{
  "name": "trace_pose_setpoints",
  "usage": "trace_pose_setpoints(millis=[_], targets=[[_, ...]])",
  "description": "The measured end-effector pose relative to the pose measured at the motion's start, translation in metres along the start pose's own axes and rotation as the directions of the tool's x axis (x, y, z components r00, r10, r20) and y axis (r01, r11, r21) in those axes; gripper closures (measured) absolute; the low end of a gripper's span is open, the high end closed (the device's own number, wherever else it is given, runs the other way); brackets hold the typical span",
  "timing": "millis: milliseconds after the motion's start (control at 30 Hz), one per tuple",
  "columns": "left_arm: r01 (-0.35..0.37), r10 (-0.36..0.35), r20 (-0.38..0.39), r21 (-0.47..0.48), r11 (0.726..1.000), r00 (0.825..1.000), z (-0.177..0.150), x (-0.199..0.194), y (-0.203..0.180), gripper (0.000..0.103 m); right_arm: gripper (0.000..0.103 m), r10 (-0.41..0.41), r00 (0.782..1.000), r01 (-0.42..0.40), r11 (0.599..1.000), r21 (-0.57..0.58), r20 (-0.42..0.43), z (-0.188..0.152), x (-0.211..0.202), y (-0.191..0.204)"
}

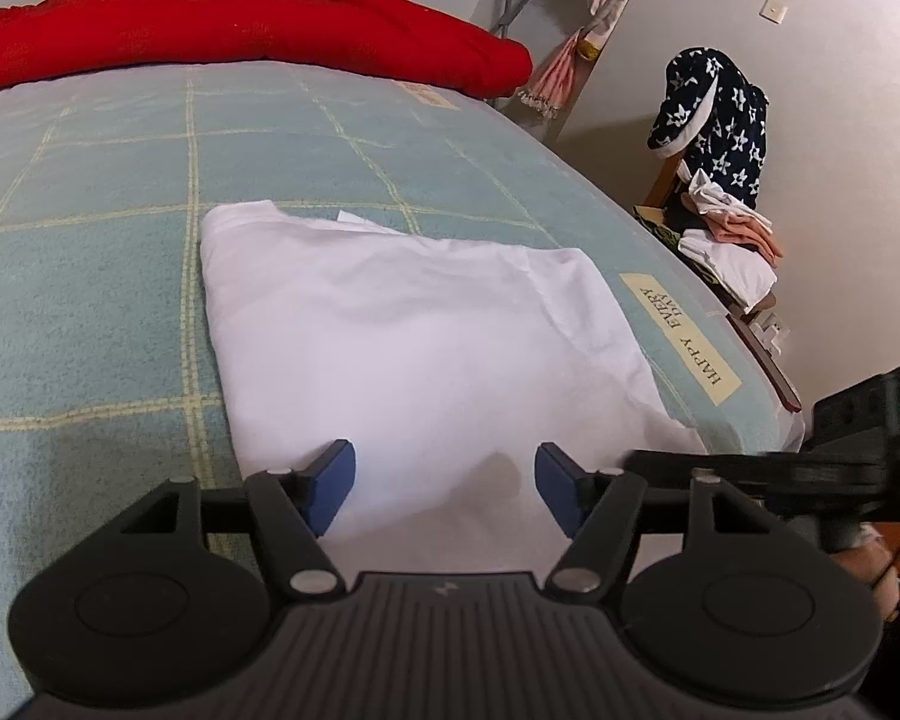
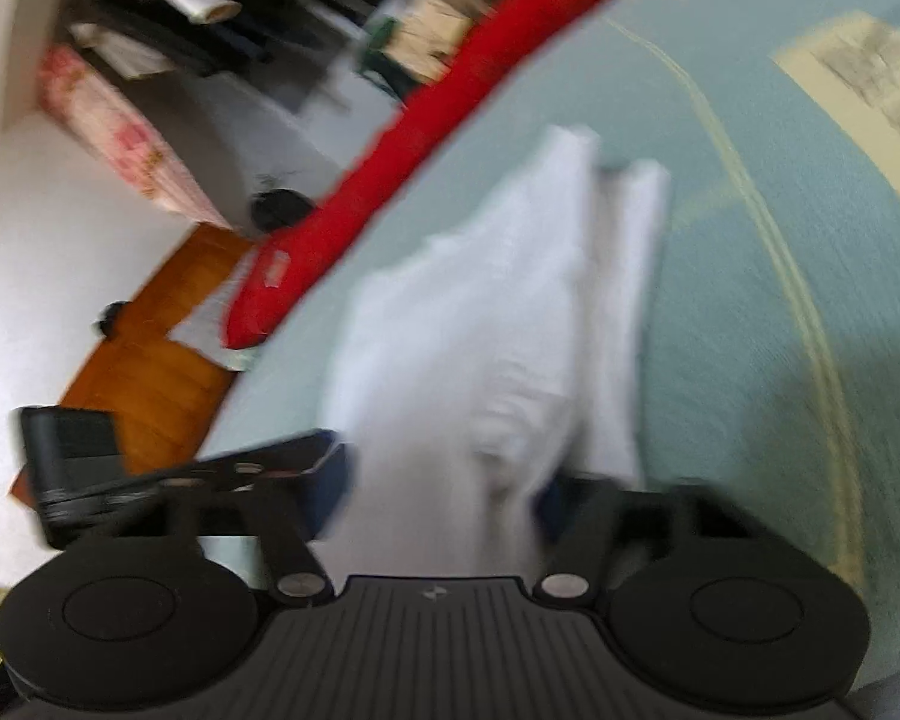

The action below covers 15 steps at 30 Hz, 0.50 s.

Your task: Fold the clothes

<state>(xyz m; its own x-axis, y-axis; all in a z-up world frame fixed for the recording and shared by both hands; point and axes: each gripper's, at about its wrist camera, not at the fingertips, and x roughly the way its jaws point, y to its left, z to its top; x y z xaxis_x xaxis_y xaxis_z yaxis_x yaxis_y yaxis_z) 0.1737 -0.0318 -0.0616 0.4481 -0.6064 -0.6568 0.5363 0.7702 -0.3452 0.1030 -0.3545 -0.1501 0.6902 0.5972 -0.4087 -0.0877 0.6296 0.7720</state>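
Note:
A white garment lies folded into a rough rectangle on the light blue checked bed cover. My left gripper is open, its blue-padded fingers straddling the garment's near edge. The right gripper shows in the left wrist view at the garment's right near corner. In the blurred right wrist view the right gripper is open with the white garment running between its fingers, and the view is tilted.
A red quilt lies across the far end of the bed. A chair with a star-patterned dark robe and folded clothes stands by the wall at the right. A cream label marks the bed's right edge. The wooden floor shows beyond the bed.

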Motion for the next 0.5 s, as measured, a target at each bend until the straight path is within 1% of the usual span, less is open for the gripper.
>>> trace_pose_setpoints(millis=[33, 100, 133, 367, 500], targets=[[0.004, -0.004, 0.001, 0.005, 1.0, 1.0, -0.001, -0.001, 0.0, 0.035, 0.085, -0.002, 1.0, 0.002, 1.0, 0.024, 0.007, -0.001, -0.002, -0.006], [0.011, -0.011, 0.003, 0.01, 1.0, 1.0, -0.003, -0.002, 0.0, 0.034, 0.086, 0.03, 0.999, -0.031, 0.996, 0.082, 0.016, -0.003, -0.004, -0.016], [0.014, -0.014, 0.004, 0.012, 1.0, 1.0, -0.004, -0.002, 0.001, 0.034, 0.086, 0.026, 1.0, -0.027, 0.996, 0.083, 0.017, -0.004, -0.003, -0.015], [0.021, -0.021, 0.008, 0.006, 1.0, 1.0, -0.005, -0.005, 0.002, 0.034, 0.084, -0.044, 0.999, 0.043, 0.999, 0.019, 0.008, -0.003, -0.002, 0.004], [0.019, -0.019, 0.004, 0.014, 1.0, 1.0, -0.003, -0.008, 0.0, 0.034, 0.088, -0.058, 0.998, 0.058, 0.998, -0.008, 0.015, -0.004, -0.012, 0.012]])
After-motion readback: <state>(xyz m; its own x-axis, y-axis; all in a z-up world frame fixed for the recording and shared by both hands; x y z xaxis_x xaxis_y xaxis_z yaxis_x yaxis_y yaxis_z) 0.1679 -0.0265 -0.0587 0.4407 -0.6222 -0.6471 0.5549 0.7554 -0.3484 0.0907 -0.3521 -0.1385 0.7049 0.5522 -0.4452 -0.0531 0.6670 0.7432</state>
